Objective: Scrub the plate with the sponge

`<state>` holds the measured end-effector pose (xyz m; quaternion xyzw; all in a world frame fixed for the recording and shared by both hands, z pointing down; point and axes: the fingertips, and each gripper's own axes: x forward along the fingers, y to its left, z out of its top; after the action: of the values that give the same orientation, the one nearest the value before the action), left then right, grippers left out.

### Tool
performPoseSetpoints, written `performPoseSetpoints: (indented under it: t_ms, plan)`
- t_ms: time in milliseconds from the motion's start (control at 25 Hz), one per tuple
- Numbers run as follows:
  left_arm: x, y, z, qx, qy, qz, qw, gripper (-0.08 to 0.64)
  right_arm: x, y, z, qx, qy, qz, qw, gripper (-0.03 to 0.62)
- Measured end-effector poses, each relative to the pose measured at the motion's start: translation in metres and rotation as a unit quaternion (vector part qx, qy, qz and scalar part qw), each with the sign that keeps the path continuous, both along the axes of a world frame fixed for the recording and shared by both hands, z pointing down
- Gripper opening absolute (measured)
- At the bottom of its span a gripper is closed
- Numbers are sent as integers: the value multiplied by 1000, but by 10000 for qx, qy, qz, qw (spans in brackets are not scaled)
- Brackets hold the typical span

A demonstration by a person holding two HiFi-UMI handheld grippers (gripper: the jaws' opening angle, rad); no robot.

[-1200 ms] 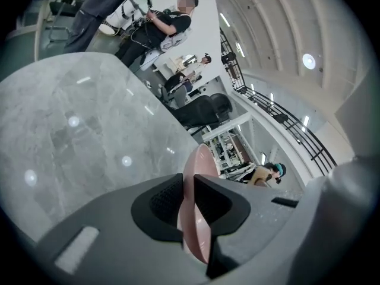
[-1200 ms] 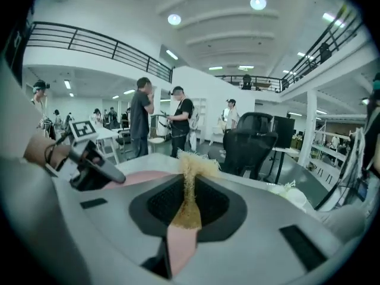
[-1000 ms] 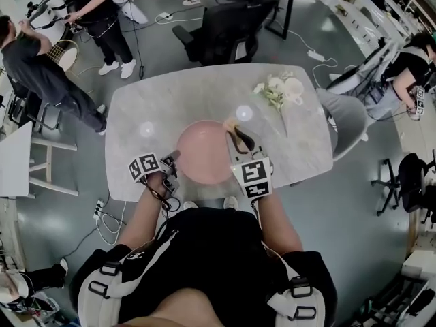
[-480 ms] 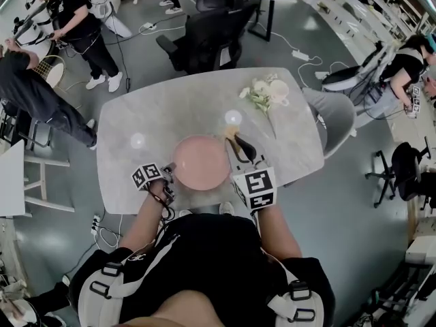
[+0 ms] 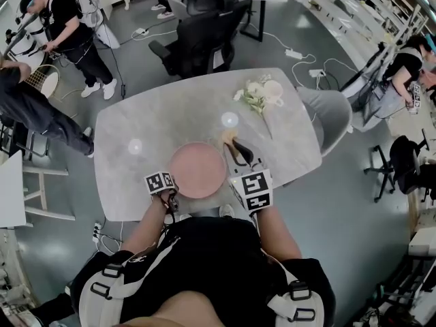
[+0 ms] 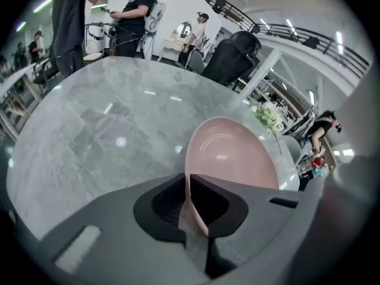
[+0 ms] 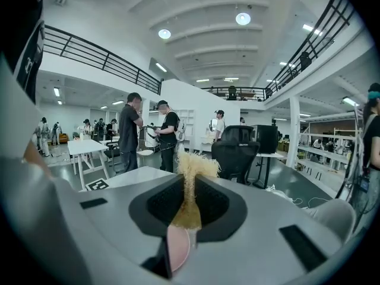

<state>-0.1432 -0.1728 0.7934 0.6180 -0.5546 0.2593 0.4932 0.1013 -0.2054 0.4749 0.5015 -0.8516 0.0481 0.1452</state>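
Head view has the pink plate (image 5: 197, 169) on the marble tabletop (image 5: 170, 107), about mid-frame and close to the edge nearest the person. Left gripper (image 6: 189, 186) has its fingers clamped onto the plate's rim, plate filling the lower middle of that gripper's view. Right gripper (image 7: 190, 186) has its fingers pinched tight on the tan stringy sponge (image 7: 193, 164), which from above sits just by the plate's upper right rim, can't tell if it's touching.
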Motion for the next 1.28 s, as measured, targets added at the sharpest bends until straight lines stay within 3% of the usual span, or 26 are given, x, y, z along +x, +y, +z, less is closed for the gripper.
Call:
performPoseSetpoints:
  t_ms: [280,480,640,840,1120,1280]
  plan:
    - [4,-8,-7,264,-714,726,9945,32,-6,-4,5,-43,14,-32,10000,52]
    - [-5,-35,-63,1437,-1118,783,9802,34,-13,-7,6,-43,-57,-103,9999,52]
    - [-11,-60,-137,2495,-1099,588,9603,34,-22,-14,-6,174,-196,-120,9996,52]
    - [-21,-77,-242,3704,-1233,460,9195,33,-34,-22,-12,375,-457,-186,9981,52]
    - [-42,-59,-356,4628,-1318,199,8764,20,-48,-36,-39,997,-728,-170,9922,52]
    - [-55,-45,-382,4815,-1506,60,8634,15,-59,-39,-45,1101,-815,-298,9901,52]
